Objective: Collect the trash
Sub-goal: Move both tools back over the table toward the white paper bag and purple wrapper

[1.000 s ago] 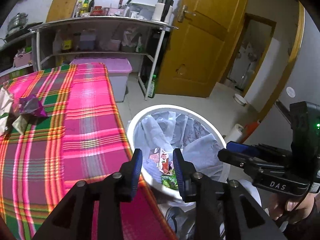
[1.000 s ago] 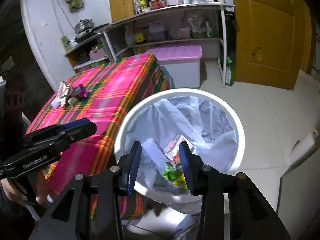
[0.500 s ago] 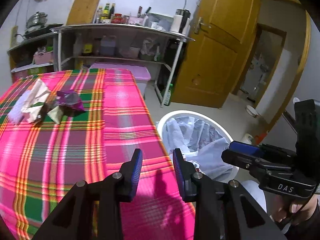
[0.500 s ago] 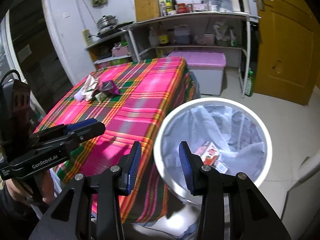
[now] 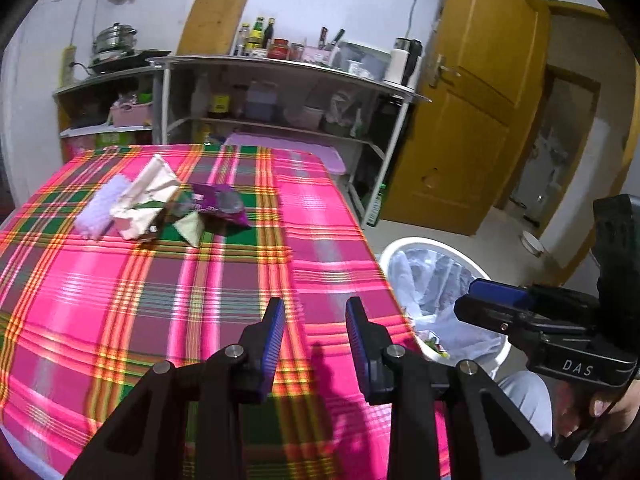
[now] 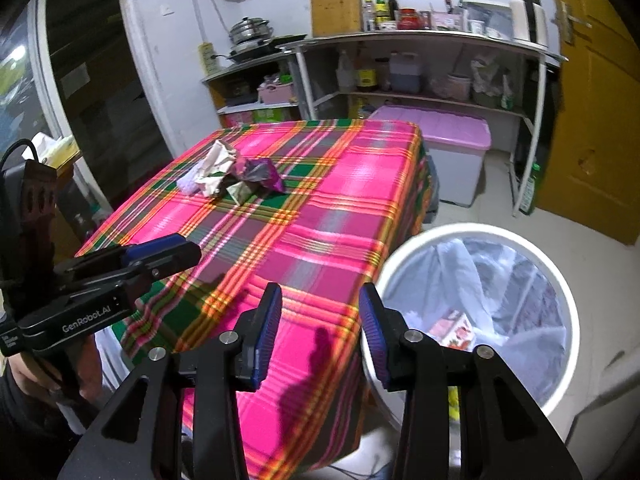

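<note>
A pile of trash lies on the far left part of the pink plaid table (image 5: pixel 168 300): a crumpled white paper wrapper (image 5: pixel 144 200), a purple foil bag (image 5: pixel 220 206), a pale lilac piece (image 5: pixel 100 210) and a small folded scrap (image 5: pixel 191 229). The pile also shows in the right wrist view (image 6: pixel 232 174). A white trash bin (image 6: pixel 476 320) with a clear liner and wrappers inside stands on the floor at the table's right edge (image 5: pixel 436 292). My left gripper (image 5: pixel 315 334) is open and empty over the table's near part. My right gripper (image 6: pixel 320 332) is open and empty at the table's corner beside the bin.
A pink-lidded storage box (image 6: pixel 452 148) stands behind the table under metal shelves (image 5: pixel 280 92) loaded with bottles and containers. A wooden door (image 5: pixel 468 112) is at the right. A green bottle (image 6: pixel 528 188) stands on the floor by the shelf leg.
Both grippers have pulled back from above the bin and swung left towards the table. The trash pile has come nearer the middle of both views. Both stay open and empty.
</note>
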